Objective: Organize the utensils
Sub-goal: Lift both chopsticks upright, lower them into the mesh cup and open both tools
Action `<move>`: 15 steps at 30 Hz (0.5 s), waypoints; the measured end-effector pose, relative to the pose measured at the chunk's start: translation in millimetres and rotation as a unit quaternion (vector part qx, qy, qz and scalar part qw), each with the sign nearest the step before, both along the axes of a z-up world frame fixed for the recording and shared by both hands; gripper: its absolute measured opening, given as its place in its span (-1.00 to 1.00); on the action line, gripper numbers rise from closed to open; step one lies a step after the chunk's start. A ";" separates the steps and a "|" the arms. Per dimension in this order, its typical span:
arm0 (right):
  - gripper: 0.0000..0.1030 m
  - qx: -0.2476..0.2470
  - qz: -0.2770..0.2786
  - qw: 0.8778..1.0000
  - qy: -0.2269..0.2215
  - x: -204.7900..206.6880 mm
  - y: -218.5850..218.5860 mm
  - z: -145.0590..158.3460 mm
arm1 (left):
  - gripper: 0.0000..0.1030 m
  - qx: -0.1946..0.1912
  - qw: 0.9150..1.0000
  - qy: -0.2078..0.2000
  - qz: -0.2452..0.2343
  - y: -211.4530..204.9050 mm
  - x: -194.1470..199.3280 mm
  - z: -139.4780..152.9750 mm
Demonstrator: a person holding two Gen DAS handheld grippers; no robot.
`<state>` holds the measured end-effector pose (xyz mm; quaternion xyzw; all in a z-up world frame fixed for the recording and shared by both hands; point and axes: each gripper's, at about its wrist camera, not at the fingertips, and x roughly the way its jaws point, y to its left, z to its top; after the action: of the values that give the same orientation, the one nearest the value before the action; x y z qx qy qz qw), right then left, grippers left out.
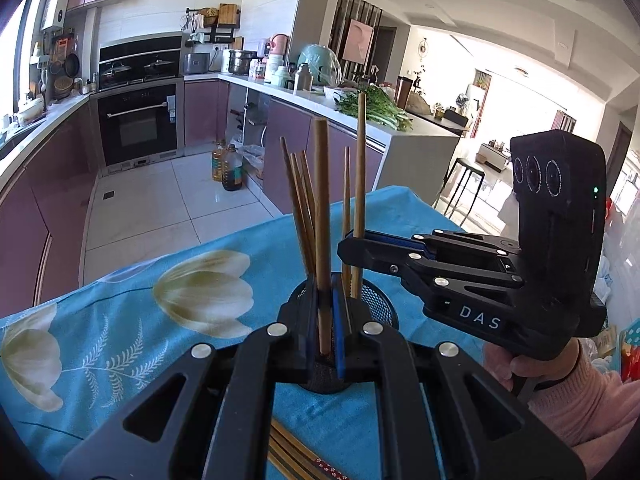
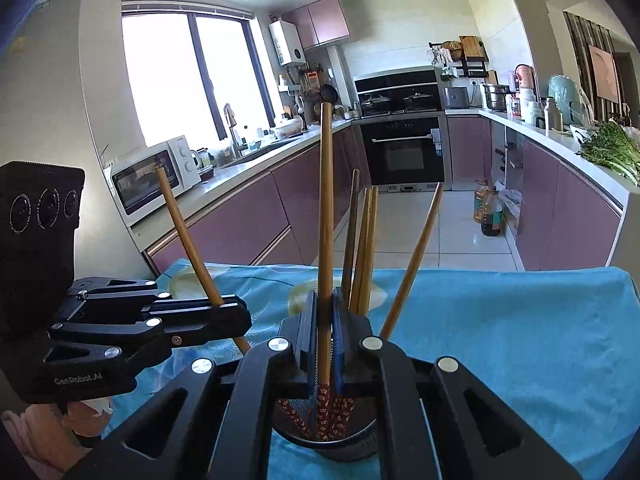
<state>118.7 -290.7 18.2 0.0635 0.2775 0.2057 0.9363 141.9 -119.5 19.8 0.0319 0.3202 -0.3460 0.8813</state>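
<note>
Chopsticks stand upright in a black mesh holder (image 2: 344, 446) set on the bench, which carries a blue cloth (image 2: 500, 320) printed with pale flowers.

Left claw (image 1: 323, 320): in the left wrist view, at lower centre of the frame, the jaws are clamped together on one bamboo chopstick (image 1: 321, 216). This chopstick runs up from between the blue pads toward mid frame, and its lower end sits over the mouth of the holder (image 1: 382, 308). In the right wrist view the same claw (image 2: 230, 310) enters from the left edge, with its chopstick (image 2: 188, 236) leaning toward the upper left.

Right claw (image 2: 325, 340): in the right wrist view, at lower centre, the jaws are clamped on a second chopstick (image 2: 326, 216), which stands nearly vertical, its patterned red tip inside the holder. In the left wrist view this claw (image 1: 354, 242) reaches in from the right of the frame, closed on its chopstick (image 1: 360, 168) above the holder.

Other chopsticks (image 2: 362, 248) rest in the holder just beside the held ones, fanned slightly apart. More chopsticks (image 1: 292, 456) lie flat on the cloth at the bottom edge of the left wrist view, partly hidden under the claw.

Kitchen counters, an oven (image 2: 404, 148) and a microwave (image 2: 156, 174) fill the background.
</note>
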 end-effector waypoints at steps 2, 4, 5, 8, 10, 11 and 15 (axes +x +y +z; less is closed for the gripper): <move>-0.88 0.000 0.000 1.000 0.008 2.0 0.2 -1.9 | -0.86 0.004 1.000 0.008 0.000 0.5 3.9 -2.9; -0.88 0.001 0.000 1.000 0.015 3.4 0.4 -4.5 | -0.86 0.008 1.000 0.017 0.002 -3.0 9.5 -5.7; -0.88 0.000 -0.001 1.000 0.019 4.4 1.0 -5.6 | -0.86 0.009 1.000 0.019 0.001 -4.4 12.3 -6.7; -0.87 0.001 -0.004 1.000 0.024 7.7 0.2 -7.7 | -0.85 0.015 1.000 0.024 0.003 -8.9 18.0 -8.8; -0.87 0.003 -0.006 1.000 0.027 10.6 -0.5 -7.9 | -0.85 0.016 0.999 0.027 0.004 -11.1 21.2 -10.4; -0.87 0.004 -0.006 1.000 0.028 11.6 -0.8 -8.3 | -0.85 0.017 0.999 0.029 0.005 -11.6 22.7 -11.2; -0.84 0.004 -0.009 0.999 0.032 13.7 0.0 -9.8 | -0.85 0.018 0.999 0.034 0.009 -14.2 25.2 -13.2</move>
<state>132.4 -290.7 8.5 0.0762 0.3057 0.1963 0.9286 167.1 -133.6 6.6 0.0336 0.3563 -0.3334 0.8722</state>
